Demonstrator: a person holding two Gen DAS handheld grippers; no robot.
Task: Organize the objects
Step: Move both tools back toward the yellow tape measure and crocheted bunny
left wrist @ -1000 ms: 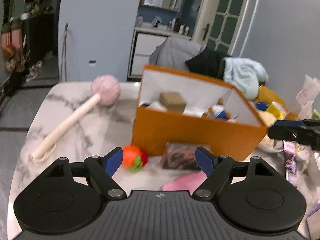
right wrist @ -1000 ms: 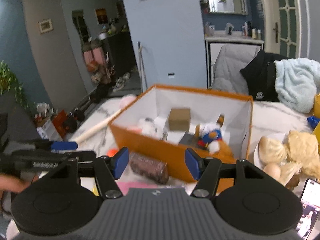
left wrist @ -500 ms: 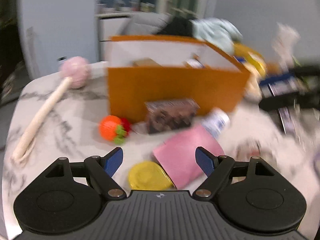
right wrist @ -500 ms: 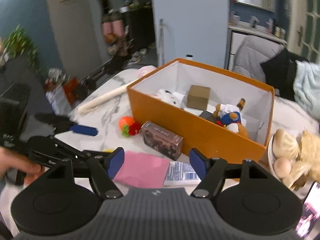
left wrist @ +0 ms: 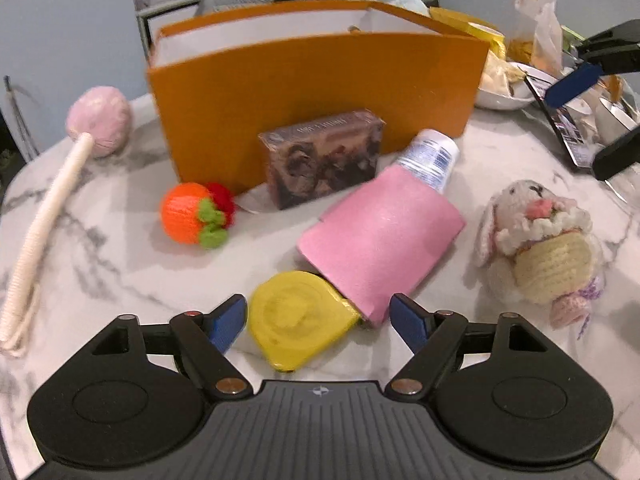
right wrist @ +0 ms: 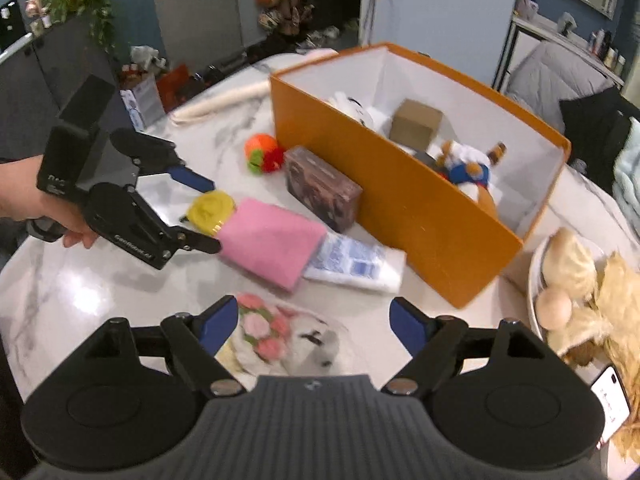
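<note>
An orange box (left wrist: 316, 92) (right wrist: 420, 200) stands on the marble table and holds a brown carton (right wrist: 416, 126) and soft toys. In front of it lie a dark soap bar box (left wrist: 324, 162), a knitted orange fruit (left wrist: 192, 214), a pink cloth (left wrist: 380, 240), a yellow tape measure (left wrist: 298, 318), a white and blue packet (left wrist: 430, 158) and a crocheted bunny (left wrist: 540, 240). My left gripper (left wrist: 320, 320) (right wrist: 196, 208) is open, low over the tape measure. My right gripper (right wrist: 312, 320) is open above the bunny (right wrist: 288, 344).
A pink-headed massage stick (left wrist: 56, 184) lies at the table's left edge. A bowl (right wrist: 536, 280) with eggs and husks, and a phone (right wrist: 610, 402), sit at the right. Chairs with clothes stand behind the box.
Both grippers pulled back from the box and tilted down toward the table. The left one dropped low over the tape measure; the right one came over the bunny. Both stay open.
</note>
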